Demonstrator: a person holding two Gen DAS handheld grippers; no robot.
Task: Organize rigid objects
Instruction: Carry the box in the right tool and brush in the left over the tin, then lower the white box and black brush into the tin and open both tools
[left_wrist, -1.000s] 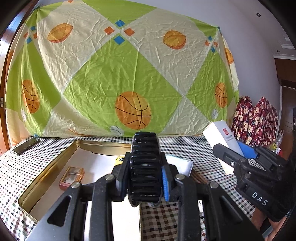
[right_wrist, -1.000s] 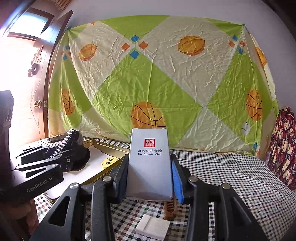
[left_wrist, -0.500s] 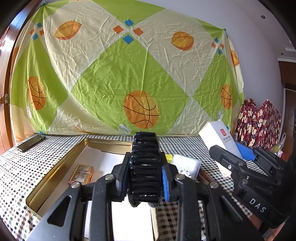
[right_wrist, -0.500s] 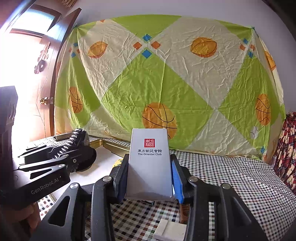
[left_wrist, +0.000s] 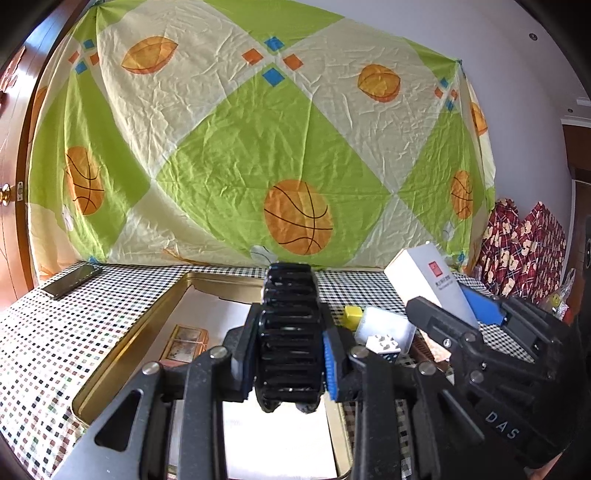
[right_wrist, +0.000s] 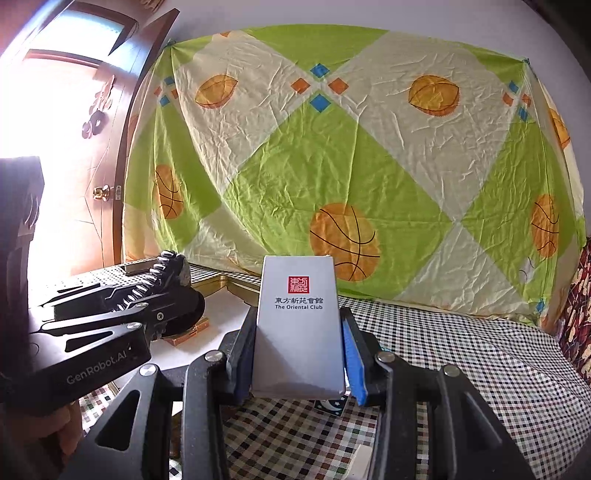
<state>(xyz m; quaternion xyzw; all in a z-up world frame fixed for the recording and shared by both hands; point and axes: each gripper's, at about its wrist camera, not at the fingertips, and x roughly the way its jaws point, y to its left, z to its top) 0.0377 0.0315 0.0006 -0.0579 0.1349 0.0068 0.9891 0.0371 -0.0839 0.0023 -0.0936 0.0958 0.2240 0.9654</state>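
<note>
My left gripper (left_wrist: 288, 354) is shut on a black ribbed comb-like object (left_wrist: 289, 325) and holds it above the near end of a gold metal tray (left_wrist: 110, 362). The tray has a white lining and a small brown patterned box (left_wrist: 184, 343) inside. My right gripper (right_wrist: 299, 343) is shut on a white box printed "The Oriental Club" (right_wrist: 299, 325), held upright above the checkered table to the right of the tray. The white box also shows in the left wrist view (left_wrist: 428, 280), and the left gripper with the black object in the right wrist view (right_wrist: 162, 291).
On the checkered cloth (left_wrist: 55, 332) right of the tray lie a yellow cube (left_wrist: 352, 315), a white flat case (left_wrist: 388, 325) and a small patterned die (left_wrist: 384, 347). A dark phone (left_wrist: 72, 280) lies at the far left. A basketball-print sheet (left_wrist: 258, 147) hangs behind.
Both grippers have moved left and slightly forward with their objects still held. The left gripper now sits further over the tray; the right gripper has come closer to the tray's edge.
</note>
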